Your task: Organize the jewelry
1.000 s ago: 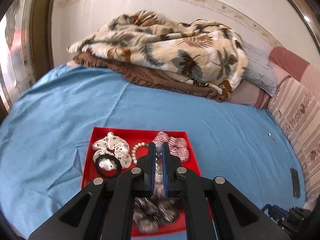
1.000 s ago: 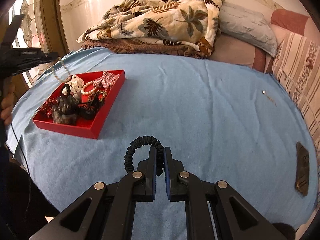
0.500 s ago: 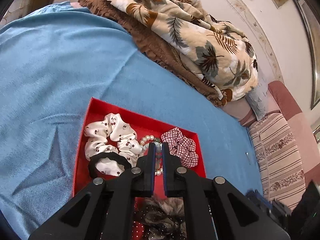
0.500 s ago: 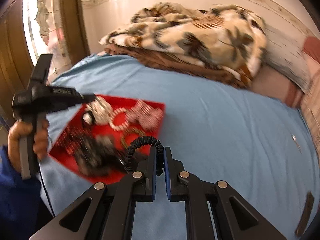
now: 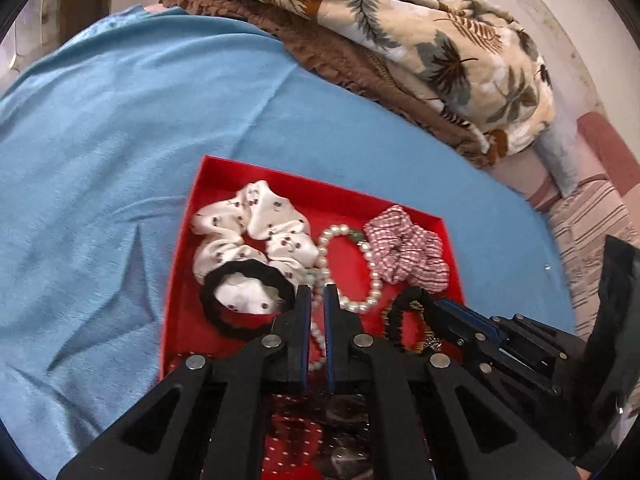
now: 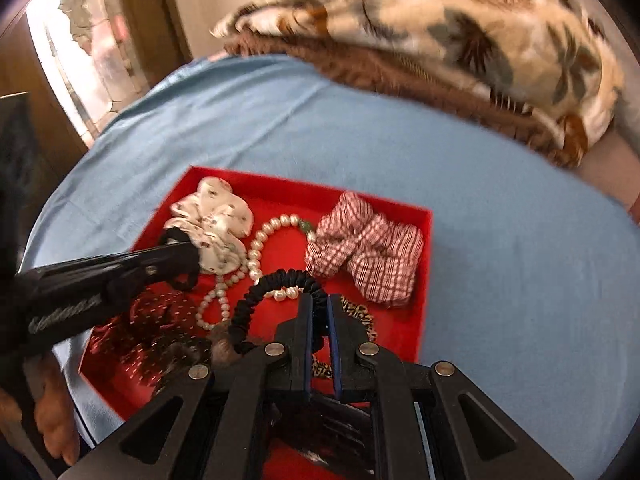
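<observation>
two claws hang over the red tray (image 6: 424,240), which sits on the blue bedsheet (image 6: 500,240) low in the middle of both frames. the right claw (image 6: 318,312) is clenched on a black ribbed hair tie (image 6: 276,280), its loop standing up and curling left from the fingertips, over the tray's lower centre. the left claw (image 5: 314,296) has its jaws nearly together with a strand of small beads (image 5: 318,336) running through the narrow gap; from here it looks pinched, though i can't swear the pads are pressing it.

inside the tray lie a white printed scrunchie (image 5: 256,224) at upper left with a black band (image 5: 244,304) overlapping its lower edge, a pearl bracelet (image 5: 372,276) in the middle, a red checked scrunchie (image 5: 404,248) at upper right, and darker fuzzy pieces at the bottom, too blurred to name.

my guess on handling: everything here is light and limp. the hair tie is springy and soft, so a pinch anywhere on its band holds, and it should drop without bouncing far. the pearls are harder and slick, likely on elastic; better pinched across the strand between two beads than on a bead, since round beads would roll out of flat pads. the scrunchies will squash, so grabbing a fold of cloth is enough. snagging neighbouring loops is the main worry.
</observation>
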`<control>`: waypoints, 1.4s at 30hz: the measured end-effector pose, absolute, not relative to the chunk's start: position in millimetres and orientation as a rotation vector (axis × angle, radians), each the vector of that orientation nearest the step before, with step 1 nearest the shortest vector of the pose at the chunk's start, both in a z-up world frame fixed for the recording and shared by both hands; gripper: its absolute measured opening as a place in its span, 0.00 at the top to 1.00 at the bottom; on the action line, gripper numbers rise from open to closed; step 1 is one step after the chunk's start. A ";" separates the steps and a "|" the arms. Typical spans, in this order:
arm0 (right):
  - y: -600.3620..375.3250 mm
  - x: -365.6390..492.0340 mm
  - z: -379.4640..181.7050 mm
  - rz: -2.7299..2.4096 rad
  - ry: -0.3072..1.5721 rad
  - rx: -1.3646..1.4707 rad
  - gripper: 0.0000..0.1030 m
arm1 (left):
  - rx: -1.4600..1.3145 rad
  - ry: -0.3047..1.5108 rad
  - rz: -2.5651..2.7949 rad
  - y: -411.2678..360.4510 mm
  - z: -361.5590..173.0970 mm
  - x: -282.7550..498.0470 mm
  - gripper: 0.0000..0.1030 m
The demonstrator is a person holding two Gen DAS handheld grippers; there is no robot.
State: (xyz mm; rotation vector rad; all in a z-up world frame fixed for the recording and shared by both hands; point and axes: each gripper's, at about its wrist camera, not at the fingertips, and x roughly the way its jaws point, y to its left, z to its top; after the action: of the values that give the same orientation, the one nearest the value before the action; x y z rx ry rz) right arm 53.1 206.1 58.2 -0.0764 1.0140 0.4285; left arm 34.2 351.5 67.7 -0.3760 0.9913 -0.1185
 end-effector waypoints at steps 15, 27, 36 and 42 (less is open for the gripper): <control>206.2 45.8 59.1 0.433 1.030 -0.044 0.77 | -0.422 0.848 -0.072 369.9 88.1 19.7 0.50; 158.2 -9.6 94.4 0.392 0.908 -0.052 0.45 | -0.247 0.643 0.148 359.0 116.2 -8.6 0.33; 96.8 -57.7 77.1 0.271 0.881 -0.025 0.36 | 0.074 0.257 0.437 307.3 146.7 -67.5 0.00; 56.8 -91.1 59.9 0.214 0.873 0.004 0.36 | 0.072 0.223 0.399 274.2 161.3 -116.7 0.00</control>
State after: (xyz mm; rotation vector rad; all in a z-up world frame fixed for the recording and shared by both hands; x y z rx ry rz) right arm -91.1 56.8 59.9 0.0039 0.8734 0.2143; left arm -116.7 274.2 161.3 0.0720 0.2226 0.3986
